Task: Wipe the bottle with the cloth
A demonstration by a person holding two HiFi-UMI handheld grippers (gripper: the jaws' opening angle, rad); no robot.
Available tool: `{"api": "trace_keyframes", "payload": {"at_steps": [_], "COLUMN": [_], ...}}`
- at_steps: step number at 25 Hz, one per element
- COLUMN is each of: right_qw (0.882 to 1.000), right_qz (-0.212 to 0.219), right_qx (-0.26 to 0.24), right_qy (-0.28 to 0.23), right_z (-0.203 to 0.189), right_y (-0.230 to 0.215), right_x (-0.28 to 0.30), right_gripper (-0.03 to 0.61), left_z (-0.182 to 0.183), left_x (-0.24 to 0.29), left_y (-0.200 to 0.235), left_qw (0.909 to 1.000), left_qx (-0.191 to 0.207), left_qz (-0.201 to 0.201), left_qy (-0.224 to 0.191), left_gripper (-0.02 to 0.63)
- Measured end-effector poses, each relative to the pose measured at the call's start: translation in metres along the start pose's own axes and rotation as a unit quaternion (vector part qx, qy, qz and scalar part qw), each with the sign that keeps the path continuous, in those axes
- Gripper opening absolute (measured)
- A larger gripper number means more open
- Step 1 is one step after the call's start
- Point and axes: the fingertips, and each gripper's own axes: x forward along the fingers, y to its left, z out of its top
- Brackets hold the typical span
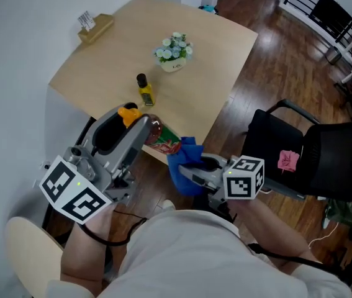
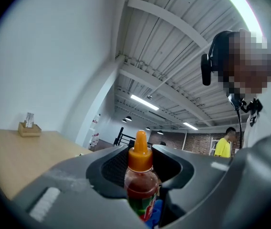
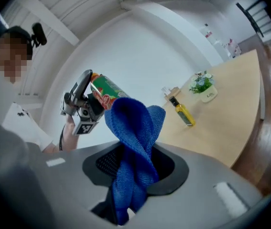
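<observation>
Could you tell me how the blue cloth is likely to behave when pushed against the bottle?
Probably floppy: the blue cloth folds over itself above the right gripper. Its nubby weave likely grips the bottle rather than sliding.

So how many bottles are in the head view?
2: red sauce bottle clamped in the left gripper; yellow bottle on the table. Others may be hidden.

Light wooden table (image 1: pixel 225 48), on which 3 items are shown: a small yellow bottle (image 1: pixel 144 92) (black cap) near the middle, a potted flower arrangement (image 1: pixel 174 51) beyond it, and a wooden card holder (image 1: pixel 95 27) at the wall-side corner.
</observation>
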Motion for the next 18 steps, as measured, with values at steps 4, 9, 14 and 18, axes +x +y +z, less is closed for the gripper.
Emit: {"api": "trace_keyframes", "payload": {"at_steps": [4, 9, 14, 18], "right_qw": [0.999, 0.999, 0.999, 0.997], "right_qz": [0.024, 0.01, -0.012, -0.04], "right_qx": [0.032, 0.03, 0.033, 0.04], "right_qy": [-0.014, -0.019, -0.039, -0.061], "right_z": [0.001, 0.008, 0.023, 0.038], "right_y": [0.006, -0.009, -0.03, -0.054], "right_x": [-0.005, -0.013, -0.029, -0.056], "right_gripper": [0.138, 0.138, 0.138, 0.138], "left_z": [-0.007, -0.015, -0.024, -0.043], "left_x": [0.005, 0.006, 0.019, 0.044], "left_y": [-0.009, 0.005, 0.026, 0.047], "left_qw": [0.9999, 0.9997, 0.9992, 0.9975], "left_qx": [0.005, 0.004, -0.001, 0.009], "left_qz": [-0.001, 0.005, 0.012, 0.024], "left_qy": [0.01, 0.025, 0.039, 0.066], "left_gripper": [0.16, 0.16, 0.16, 0.16]}}
